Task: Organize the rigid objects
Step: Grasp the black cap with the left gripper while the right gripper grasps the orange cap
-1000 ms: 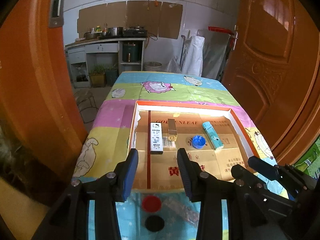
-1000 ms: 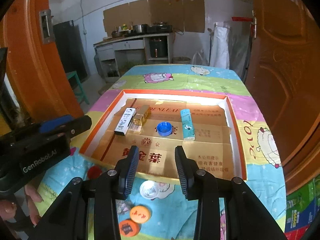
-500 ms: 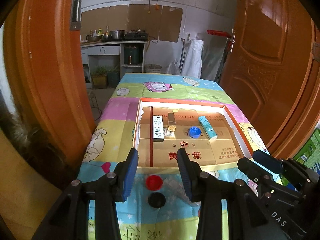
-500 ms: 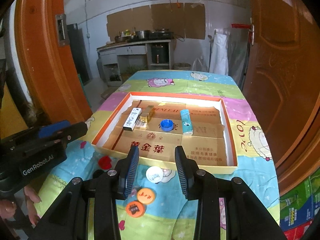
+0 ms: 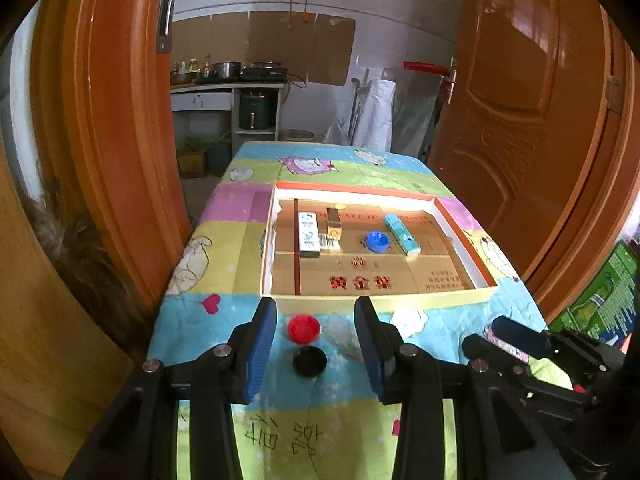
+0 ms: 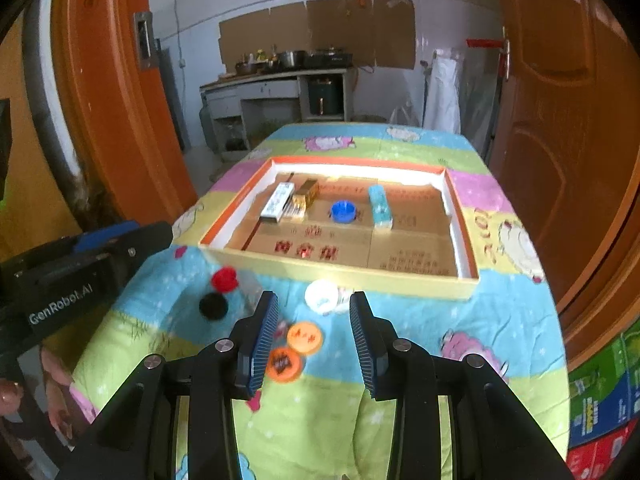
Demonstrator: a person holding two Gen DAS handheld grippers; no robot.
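A shallow cardboard tray point(image 5: 460, 220) point(image 6: 464, 240) lies on the table; inside are a white box point(image 5: 308, 233) point(image 6: 277, 201), a gold box point(image 5: 333, 224) point(image 6: 306, 196), a blue cap point(image 5: 377, 241) point(image 6: 343, 212) and a teal box point(image 5: 401, 234) point(image 6: 379, 211). In front of the tray lie a red cap point(image 5: 304, 328) point(image 6: 224, 279), a black cap point(image 5: 309, 361) point(image 6: 213, 306), a white cap point(image 6: 321, 296) and two orange caps point(image 6: 305, 336) point(image 6: 285, 363). My left gripper point(image 5: 316, 320) hangs open above the red cap. My right gripper point(image 6: 313, 314) is open and empty over the orange caps.
The table wears a bright cartoon-print cloth point(image 5: 224, 240). Orange door leaves point(image 5: 112, 140) point(image 6: 580, 120) stand close on both sides. A kitchen counter point(image 6: 276, 80) sits beyond. The other gripper's body point(image 6: 80, 272) point(image 5: 532, 356) shows at each view's edge, with a hand point(image 6: 56, 384) under it.
Both grippers have drawn back from the tray toward the table's near edge, bringing the loose caps into view. Their jaws kept the same gap.
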